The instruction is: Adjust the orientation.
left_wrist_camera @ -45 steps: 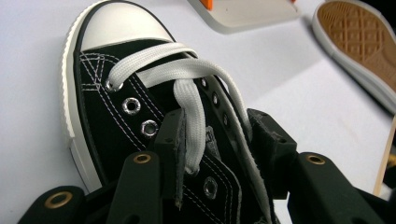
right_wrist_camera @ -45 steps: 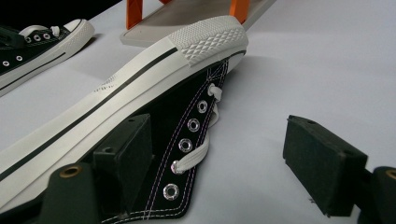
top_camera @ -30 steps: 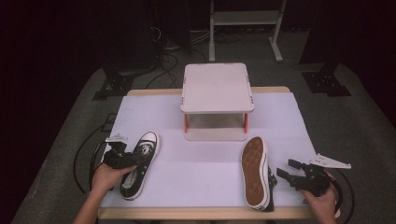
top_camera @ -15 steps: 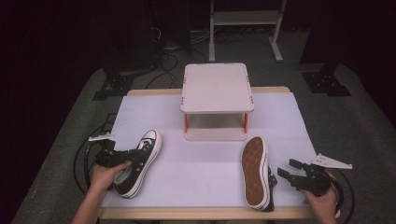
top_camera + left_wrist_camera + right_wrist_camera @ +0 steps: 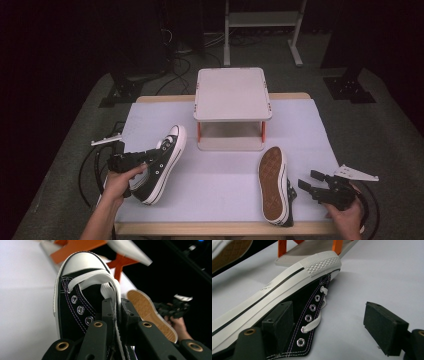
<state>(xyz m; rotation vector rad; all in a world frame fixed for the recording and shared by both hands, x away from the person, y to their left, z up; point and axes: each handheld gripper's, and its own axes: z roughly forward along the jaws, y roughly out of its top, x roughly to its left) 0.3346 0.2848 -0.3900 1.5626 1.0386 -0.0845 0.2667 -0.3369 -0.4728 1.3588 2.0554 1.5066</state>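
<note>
A black canvas sneaker with white laces and toe cap [image 5: 162, 162] [image 5: 75, 287] is tilted on the white table cover at the left. My left gripper [image 5: 142, 157] [image 5: 116, 308] is shut on its laced upper, near the tongue. The second sneaker [image 5: 274, 185] [image 5: 287, 302] lies on its side at the right, with its tan sole [image 5: 150, 312] turned to the left. My right gripper [image 5: 307, 182] [image 5: 332, 322] stands open just right of that sneaker; one pad [image 5: 279, 318] is close to its eyelet side and the other pad [image 5: 384, 327] is over bare cover.
A small white stand with orange legs [image 5: 232, 95] [image 5: 312, 250] sits at the table's far middle, with a low shelf under its top. The white cover [image 5: 220, 175] spans the table. Cables trail off the left edge [image 5: 92, 165]. A dark floor surrounds the table.
My left gripper has shut on the left sneaker and tipped it, carrying its toe up and toward the stand. The right sneaker and right gripper have stayed put.
</note>
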